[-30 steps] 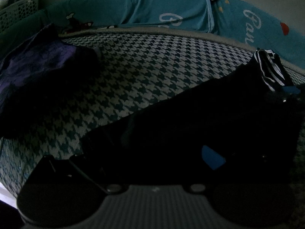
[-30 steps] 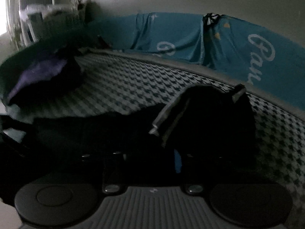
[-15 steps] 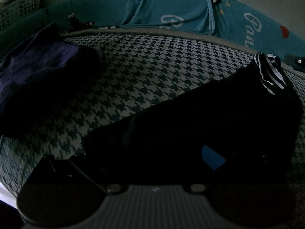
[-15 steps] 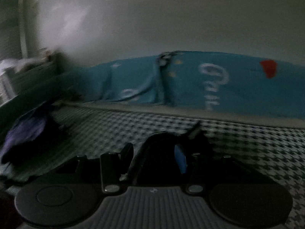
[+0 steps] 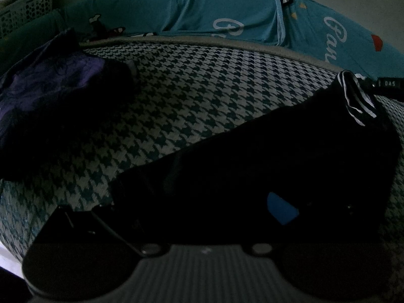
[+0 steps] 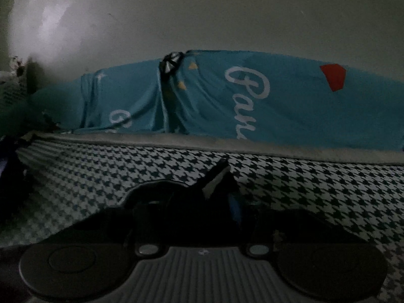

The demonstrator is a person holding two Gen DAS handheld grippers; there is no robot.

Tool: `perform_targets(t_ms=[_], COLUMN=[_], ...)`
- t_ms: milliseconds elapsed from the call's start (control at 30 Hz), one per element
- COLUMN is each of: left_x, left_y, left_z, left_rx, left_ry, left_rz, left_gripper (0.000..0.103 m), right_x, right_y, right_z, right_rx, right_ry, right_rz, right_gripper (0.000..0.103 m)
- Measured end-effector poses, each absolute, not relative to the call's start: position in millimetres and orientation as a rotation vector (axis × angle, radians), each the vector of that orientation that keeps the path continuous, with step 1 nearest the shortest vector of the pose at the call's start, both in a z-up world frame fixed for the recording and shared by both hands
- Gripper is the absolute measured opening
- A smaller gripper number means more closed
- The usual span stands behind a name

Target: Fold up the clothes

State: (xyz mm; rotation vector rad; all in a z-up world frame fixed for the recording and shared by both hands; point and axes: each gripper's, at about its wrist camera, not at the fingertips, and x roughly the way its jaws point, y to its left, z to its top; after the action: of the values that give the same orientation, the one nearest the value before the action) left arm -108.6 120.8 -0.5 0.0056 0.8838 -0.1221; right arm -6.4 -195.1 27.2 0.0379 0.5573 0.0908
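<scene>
right tongs (image 6: 214, 202) low over bedspread (image 6: 315, 184) (dark garment (image 6: 219, 184) pinched)

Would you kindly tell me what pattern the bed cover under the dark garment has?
The bed cover has a teal-and-white houndstooth pattern, clearest in the left wrist view.
</scene>
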Motion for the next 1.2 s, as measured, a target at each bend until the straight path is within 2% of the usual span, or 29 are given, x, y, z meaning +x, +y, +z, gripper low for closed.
perform_targets(t_ms=[33,400,667,767,1100,1200], left_x=[-108,-109,-109,-109,-112,-114], left_y=[121,124,125,126,132,137], left_z=[0,0,0,0,4,6], left_rx=[0.004,-0.007,-0.008,-0.011,-0.018,-0.023], left_ry=[0.884,0.879,0.878,0.877,0.852,0.838], left_rz=[-0.121,-0.121,-0.123,-0.123,-0.108,-0.097], left_gripper=[0.103,0.103,0.103,0.103,0.103,0.103], right_x=[-6,-45,-40,-38,-52,-62], right_y=[-196,-171,-129,-127,-126,-124], right_z=[26,55,7,-11,-2,5], right_rx=[0.039,-0.02,-0.207,-0.227,-0.205,-0.189], right_ry=[0.56,0.456,0.639,0.665,0.695,0.69], right_rz=[0.083,0.282,0.422,0.429,0.412,0.403], right_gripper=[0.012,0.01,0.01,0.01,0.017,0.024])
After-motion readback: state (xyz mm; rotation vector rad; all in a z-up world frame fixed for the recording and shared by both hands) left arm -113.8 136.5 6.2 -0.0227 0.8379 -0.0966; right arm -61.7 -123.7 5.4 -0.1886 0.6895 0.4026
